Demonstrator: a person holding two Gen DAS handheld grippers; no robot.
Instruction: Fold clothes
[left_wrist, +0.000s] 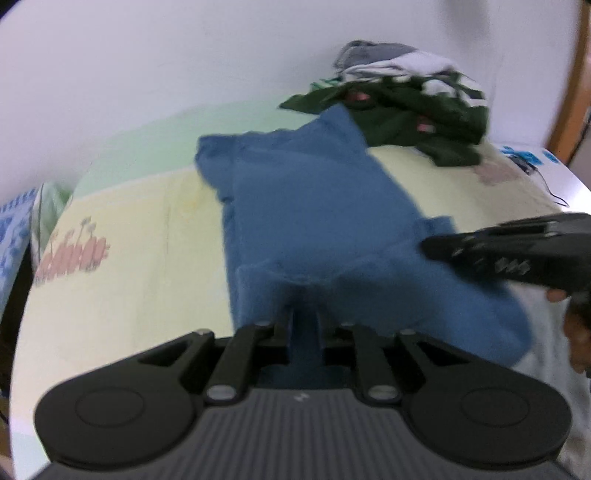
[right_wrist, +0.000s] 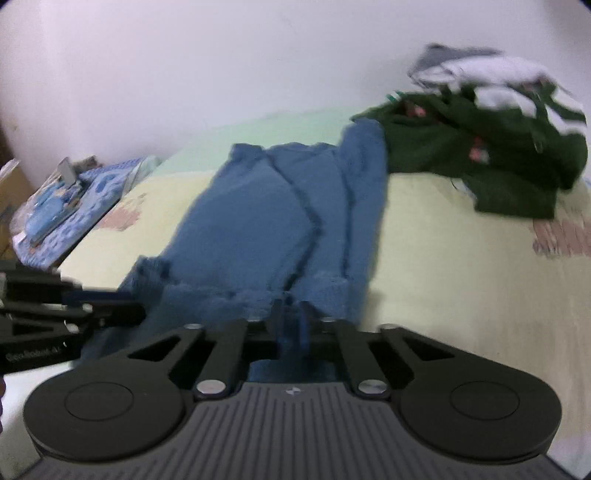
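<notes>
A blue knit garment (left_wrist: 303, 206) lies spread lengthwise on the bed, its hem end nearest me; it shows too in the right wrist view (right_wrist: 280, 206). My left gripper (left_wrist: 304, 314) is at the hem's left part, jaws a little apart, with blue fabric in the gap and bunched over the tips. My right gripper (right_wrist: 291, 314) is at the hem's right part, shut on a fold of the blue fabric. Each gripper shows from the side in the other's view: the right (left_wrist: 430, 251) and the left (right_wrist: 136, 314), both low over the hem.
A heap of dark green, white and grey clothes (left_wrist: 417, 114) sits at the far right against the wall. The pale yellow and green sheet (left_wrist: 140, 295) covers the bed. A blue patterned bundle (right_wrist: 66, 206) lies past the left edge. A hand (left_wrist: 576, 332) shows at right.
</notes>
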